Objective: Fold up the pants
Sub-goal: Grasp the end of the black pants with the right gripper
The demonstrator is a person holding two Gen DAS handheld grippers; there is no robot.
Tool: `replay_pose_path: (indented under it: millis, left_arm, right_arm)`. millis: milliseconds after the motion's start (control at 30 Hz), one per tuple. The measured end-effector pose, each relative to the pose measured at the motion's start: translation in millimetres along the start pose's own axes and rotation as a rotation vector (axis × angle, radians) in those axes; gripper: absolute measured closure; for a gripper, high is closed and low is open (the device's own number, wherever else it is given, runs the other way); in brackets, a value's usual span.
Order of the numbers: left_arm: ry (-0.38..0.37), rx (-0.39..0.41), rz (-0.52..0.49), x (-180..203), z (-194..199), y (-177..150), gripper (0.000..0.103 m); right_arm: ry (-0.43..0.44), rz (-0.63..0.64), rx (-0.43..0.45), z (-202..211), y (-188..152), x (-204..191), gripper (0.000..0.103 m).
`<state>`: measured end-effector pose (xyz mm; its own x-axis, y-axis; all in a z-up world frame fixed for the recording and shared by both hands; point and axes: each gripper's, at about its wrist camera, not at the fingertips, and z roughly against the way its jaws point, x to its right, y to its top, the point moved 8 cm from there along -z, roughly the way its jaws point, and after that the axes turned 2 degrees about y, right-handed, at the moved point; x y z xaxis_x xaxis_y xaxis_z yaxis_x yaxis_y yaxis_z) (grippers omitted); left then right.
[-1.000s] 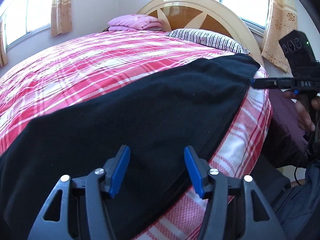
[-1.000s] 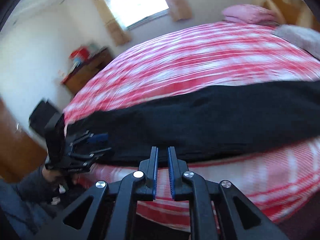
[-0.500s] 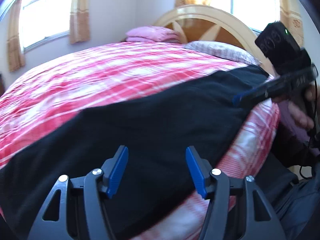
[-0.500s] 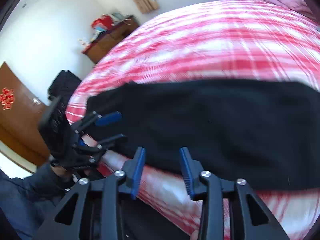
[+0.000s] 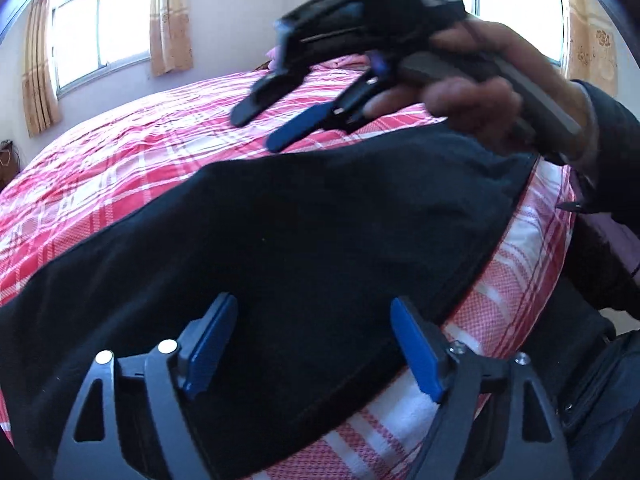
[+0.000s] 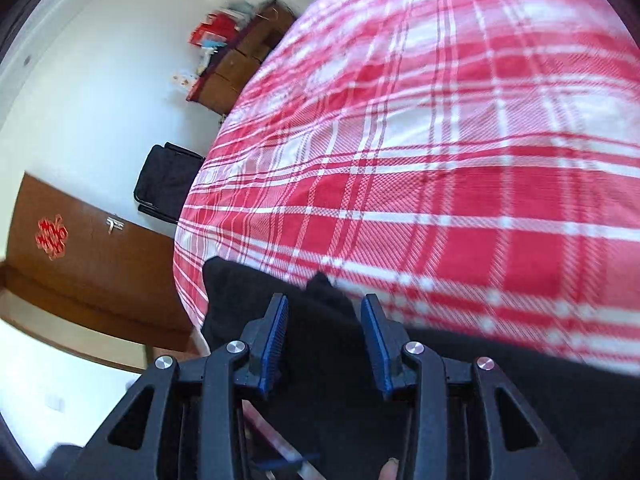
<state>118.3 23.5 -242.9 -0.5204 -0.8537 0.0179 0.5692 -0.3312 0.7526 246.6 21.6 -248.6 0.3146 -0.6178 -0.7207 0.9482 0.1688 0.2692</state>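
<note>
Black pants (image 5: 304,240) lie stretched across the red plaid bed (image 5: 120,168). My left gripper (image 5: 312,344) hovers low over their near edge. Its jaws are opening, the cloth lies under them and the pads touch nothing. A hand carries my right gripper (image 5: 268,120) above the pants in the left wrist view, blurred, its fingers apart and empty. In the right wrist view the right gripper (image 6: 326,340) is open over one end of the pants (image 6: 320,312) near the bed's corner. The cloth shows between the fingers but is not pinched.
The plaid cover (image 6: 440,160) fills the bed beyond the pants. A brown door (image 6: 80,264), a black chair (image 6: 168,180) and a cluttered wooden dresser (image 6: 236,64) stand past the bed's foot. Curtained windows (image 5: 100,36) are behind, and a dark sleeve (image 5: 612,152) is at right.
The right gripper went from shut to open and swung from the pants' far right end across to the end near the left gripper. The left jaws spread wider.
</note>
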Motion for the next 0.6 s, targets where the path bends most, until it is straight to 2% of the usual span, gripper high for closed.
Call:
replay_pose_path:
  millis: [167, 233, 300, 400, 500, 600]
  left_arm:
    - [-0.031, 0.014, 0.024, -3, 4, -1, 0.020]
    - [-0.036, 0.017, 0.019, -3, 5, -2, 0.020]
    - [-0.038, 0.017, 0.012, -5, 6, -3, 0.020]
    - [-0.051, 0.028, 0.049, -14, 12, 2, 0.020]
    - [-0.032, 0.083, 0.110, -34, 25, 10, 0.020]
    - [-0.041, 0.047, 0.139, -43, 21, 5, 0.020]
  right_arm:
    - [0.042, -0.047, -0.116, -25, 0, -2, 0.063]
    - [0.012, -0.045, -0.157, -32, -3, 1, 0.063]
    - [-0.030, -0.045, -0.170, -34, -2, 7, 0.063]
    - [-0.010, -0.061, -0.178, -39, 0, 10, 0.063]
    - [0.055, -0.095, -0.173, -42, 2, 7, 0.063]
    - [0.105, -0.129, -0.176, -48, 3, 6, 0.063]
